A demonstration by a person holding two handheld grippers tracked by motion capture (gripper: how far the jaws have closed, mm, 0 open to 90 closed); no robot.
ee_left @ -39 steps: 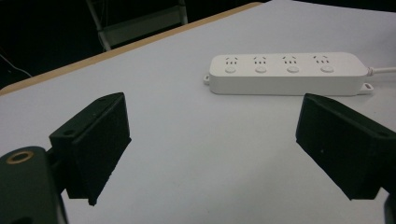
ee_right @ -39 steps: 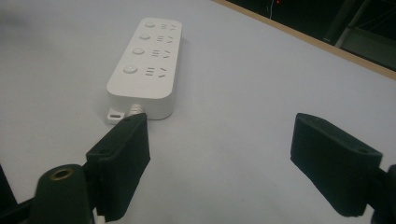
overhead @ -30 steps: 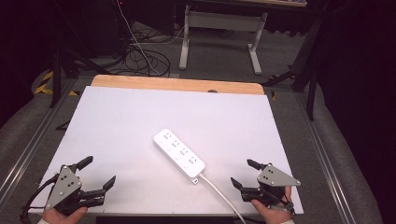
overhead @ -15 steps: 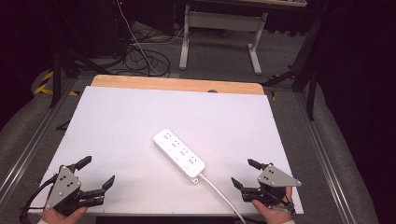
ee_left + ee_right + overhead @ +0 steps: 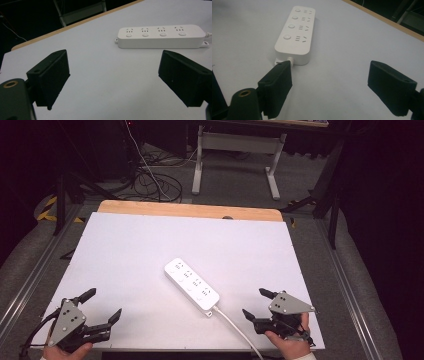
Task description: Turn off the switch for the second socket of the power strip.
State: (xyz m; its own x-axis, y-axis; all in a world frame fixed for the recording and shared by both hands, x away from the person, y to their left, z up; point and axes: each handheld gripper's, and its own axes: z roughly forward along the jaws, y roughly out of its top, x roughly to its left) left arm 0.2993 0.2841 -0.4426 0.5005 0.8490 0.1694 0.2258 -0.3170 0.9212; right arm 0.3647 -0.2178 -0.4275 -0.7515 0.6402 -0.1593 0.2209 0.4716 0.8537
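Two grippers, fingers wide apart, empty; white table (image 5: 125,250), power strip (image 5: 191,283); dark room.

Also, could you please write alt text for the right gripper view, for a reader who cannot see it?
A white power strip with four button-and-socket sets lies flat on a white table, its cable end nearest the camera. The right gripper frames it from below, its two black jaws wide apart and holding nothing.
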